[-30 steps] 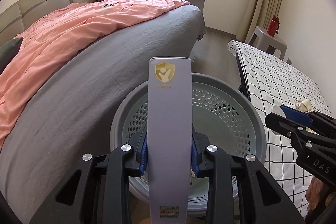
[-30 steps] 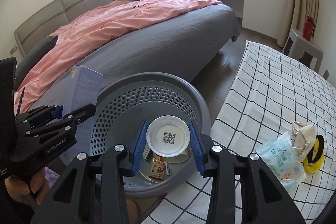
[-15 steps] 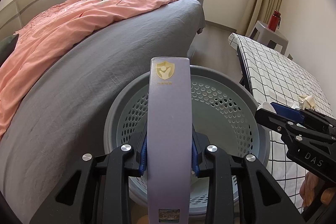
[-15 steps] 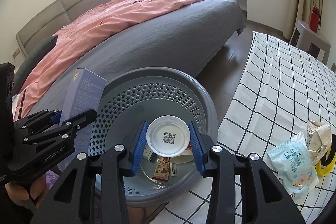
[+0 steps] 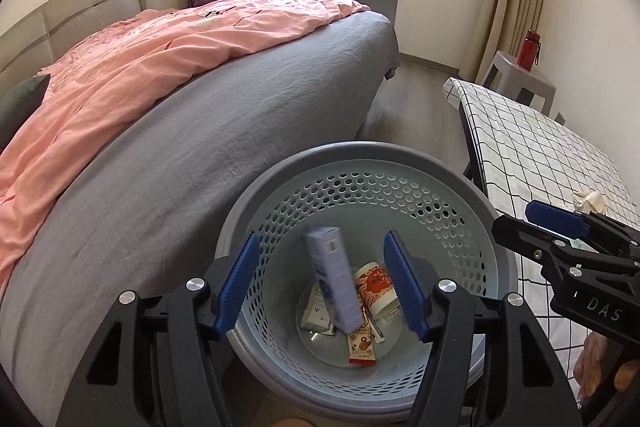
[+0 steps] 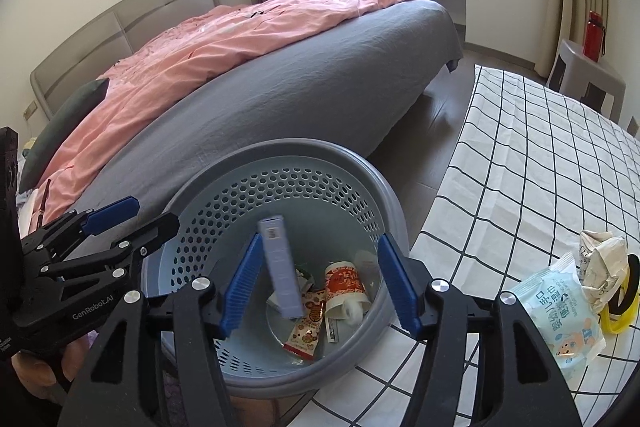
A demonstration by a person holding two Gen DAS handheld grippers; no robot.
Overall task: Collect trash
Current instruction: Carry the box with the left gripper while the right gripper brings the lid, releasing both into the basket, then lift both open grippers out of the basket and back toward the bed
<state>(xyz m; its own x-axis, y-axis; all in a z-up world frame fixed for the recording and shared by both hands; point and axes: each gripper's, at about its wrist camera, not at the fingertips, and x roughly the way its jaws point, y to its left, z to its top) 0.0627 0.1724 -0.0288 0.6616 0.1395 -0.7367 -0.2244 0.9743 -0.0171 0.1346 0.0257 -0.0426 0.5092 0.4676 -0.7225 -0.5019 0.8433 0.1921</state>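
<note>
A grey perforated trash basket point(image 5: 472, 195) point(image 6: 376, 183) stands between the bed and the table. A tall lilac box point(image 5: 332, 277) point(image 6: 282, 267) stands tilted inside it, beside a paper cup point(image 5: 376, 287) point(image 6: 346, 289) and snack wrappers point(image 6: 304, 337). My left gripper point(image 5: 326, 279) is open and empty above the basket. My right gripper point(image 6: 320, 279) is open and empty above the basket too. On the checked table lie a wet-wipes pack point(image 6: 560, 311), crumpled paper point(image 6: 600, 259) and a yellow ring point(image 6: 624, 303).
A bed with a grey sheet point(image 5: 200, 155) and a pink duvet point(image 5: 160, 43) is at the left. A grey stool point(image 5: 520, 79) with a red bottle point(image 5: 528, 49) stands at the far right by the curtains.
Both grippers have opened. The left let go of the lilac box and the right let go of the paper cup; both now lie inside the basket.
</note>
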